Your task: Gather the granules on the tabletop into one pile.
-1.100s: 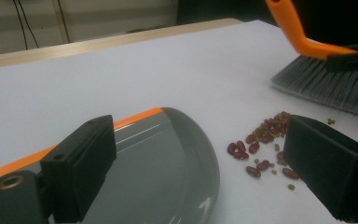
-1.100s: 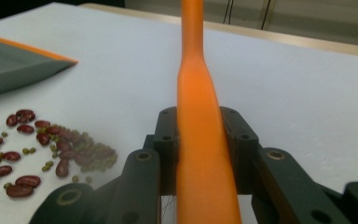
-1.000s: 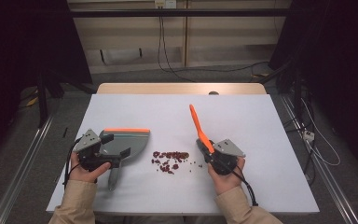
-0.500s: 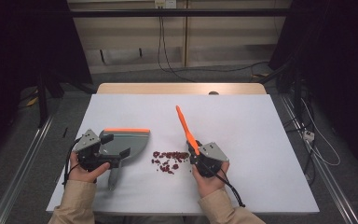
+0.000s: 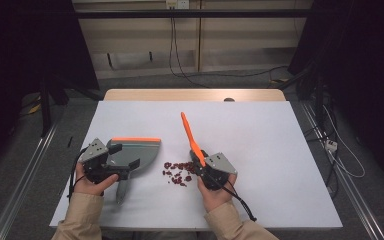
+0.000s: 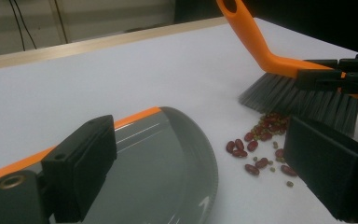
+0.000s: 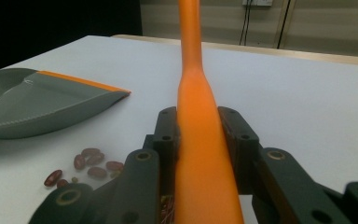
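Tan sleeves (image 5: 80, 220); black fingers (image 6: 81, 165) with brass-ringed screws; grey three-cornered plates; trailing black cables

We see the dustpan (image 6: 168, 163) as smooth grey plastic with a glossy sheen – light streaks run across its tray, and its orange back edge looks matt. Just beside the dustpan, the beans (image 6: 261, 149) are dark red and shiny-skinned. Past them, the brush (image 7: 198, 140) has a smooth, satin orange plastic handle and coarse grey bristles. The table (image 5: 280, 130) under the dustpan is a matt white sheet – with a pale wood edge at the far side.
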Action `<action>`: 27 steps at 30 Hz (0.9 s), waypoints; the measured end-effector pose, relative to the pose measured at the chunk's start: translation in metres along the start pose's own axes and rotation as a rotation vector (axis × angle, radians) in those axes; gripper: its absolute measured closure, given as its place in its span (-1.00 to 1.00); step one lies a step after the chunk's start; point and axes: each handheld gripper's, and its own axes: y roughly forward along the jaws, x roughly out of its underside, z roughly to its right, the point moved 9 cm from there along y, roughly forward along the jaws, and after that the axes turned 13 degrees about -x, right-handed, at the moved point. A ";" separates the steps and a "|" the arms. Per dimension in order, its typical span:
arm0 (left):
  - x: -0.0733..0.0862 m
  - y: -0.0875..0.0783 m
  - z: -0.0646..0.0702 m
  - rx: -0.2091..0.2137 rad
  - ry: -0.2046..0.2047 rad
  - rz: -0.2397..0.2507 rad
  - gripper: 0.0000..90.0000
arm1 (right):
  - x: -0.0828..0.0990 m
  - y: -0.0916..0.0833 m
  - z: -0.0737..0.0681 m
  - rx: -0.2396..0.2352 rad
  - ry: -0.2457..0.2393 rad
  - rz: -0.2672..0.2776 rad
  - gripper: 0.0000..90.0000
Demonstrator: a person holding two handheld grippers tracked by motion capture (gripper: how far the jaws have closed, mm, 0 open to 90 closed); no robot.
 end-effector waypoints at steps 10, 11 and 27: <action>0.000 -0.001 -0.002 -0.004 0.001 0.000 -0.78 | -0.020 -0.006 0.002 0.005 -0.032 0.046 0.58; 0.000 -0.001 -0.002 -0.004 -0.001 0.001 -0.78 | -0.023 -0.008 0.002 -0.006 -0.014 0.056 0.57; -0.001 -0.004 -0.008 -0.015 -0.018 0.012 -0.78 | -0.028 0.011 -0.064 -0.216 0.179 0.106 0.58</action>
